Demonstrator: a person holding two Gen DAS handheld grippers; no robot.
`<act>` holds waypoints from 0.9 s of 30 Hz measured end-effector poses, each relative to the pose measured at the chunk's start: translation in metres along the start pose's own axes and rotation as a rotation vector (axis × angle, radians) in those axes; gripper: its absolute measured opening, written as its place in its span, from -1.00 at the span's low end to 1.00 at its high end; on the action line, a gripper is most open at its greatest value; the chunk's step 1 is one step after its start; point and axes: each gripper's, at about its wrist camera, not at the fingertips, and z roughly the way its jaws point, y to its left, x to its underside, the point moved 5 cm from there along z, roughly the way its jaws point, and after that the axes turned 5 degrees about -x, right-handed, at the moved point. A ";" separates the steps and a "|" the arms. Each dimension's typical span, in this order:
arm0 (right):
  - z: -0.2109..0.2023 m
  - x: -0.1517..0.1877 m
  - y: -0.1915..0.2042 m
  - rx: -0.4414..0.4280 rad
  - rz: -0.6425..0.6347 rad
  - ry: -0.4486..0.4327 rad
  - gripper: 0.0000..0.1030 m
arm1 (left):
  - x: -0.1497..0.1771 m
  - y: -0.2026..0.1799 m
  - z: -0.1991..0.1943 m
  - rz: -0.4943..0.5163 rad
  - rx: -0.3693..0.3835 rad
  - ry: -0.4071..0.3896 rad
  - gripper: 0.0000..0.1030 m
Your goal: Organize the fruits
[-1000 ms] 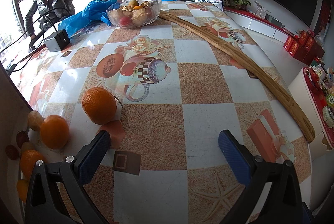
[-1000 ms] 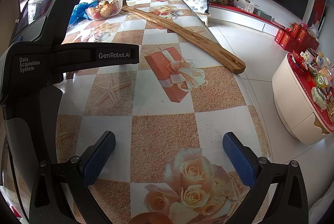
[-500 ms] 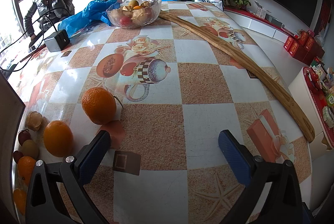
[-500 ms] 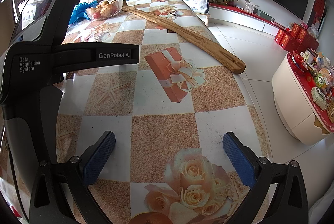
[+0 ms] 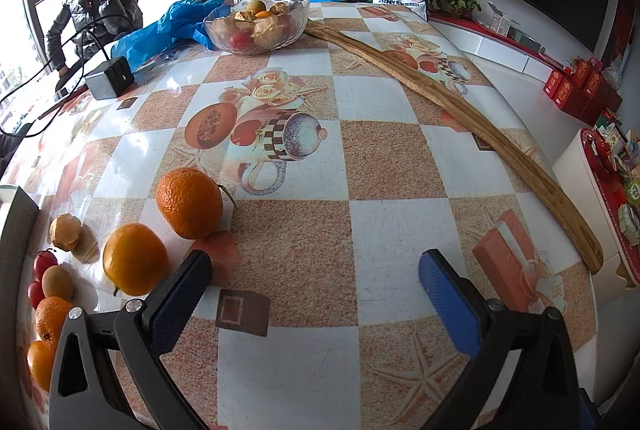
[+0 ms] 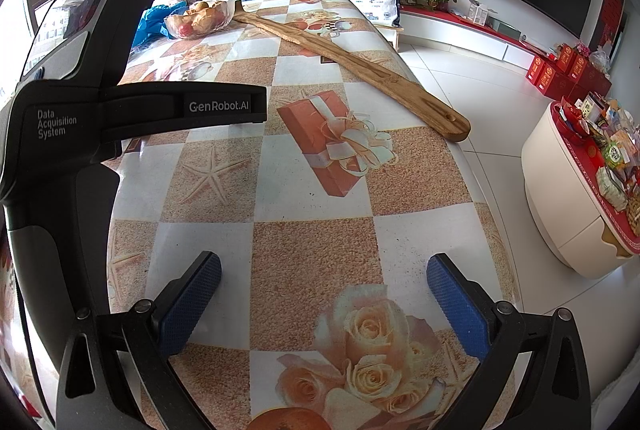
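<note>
Both tools hang over the patterned tabletop with nothing between their fingers: the left hand-held gripper has its blue pads spread wide, and the right hand-held gripper is spread just as wide above a printed rose. In the right wrist view the black body of the left tool fills the left side of the frame.

Loose fruit sits at the near left of the tabletop. A large orange stands just ahead of the left pad, and a second orange lies beside it, closer to the edge. Farther left is a cluster of smaller pieces; at the warped rim they look like small red and brown fruits and more oranges.

Well apart from these, at the far end, a glass bowl holds mixed fruit. A long wooden board runs from beside the bowl along the right edge. A person in a dark jacket sits beyond the far left corner.
</note>
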 end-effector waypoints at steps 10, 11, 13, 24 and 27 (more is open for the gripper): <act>0.000 0.000 0.000 0.000 -0.001 0.001 1.00 | 0.002 0.000 0.001 0.000 0.000 0.000 1.00; 0.000 0.000 0.000 0.000 -0.001 0.001 1.00 | 0.003 0.000 0.001 0.000 0.000 0.000 1.00; 0.000 0.000 0.000 0.001 -0.001 0.001 1.00 | 0.003 0.000 0.001 0.000 0.000 0.000 1.00; 0.000 0.000 0.000 0.001 -0.001 0.001 1.00 | 0.002 0.001 0.003 -0.006 -0.013 0.009 1.00; 0.000 0.000 0.000 0.001 -0.001 0.001 1.00 | -0.005 0.015 -0.021 -0.029 -0.042 -0.048 1.00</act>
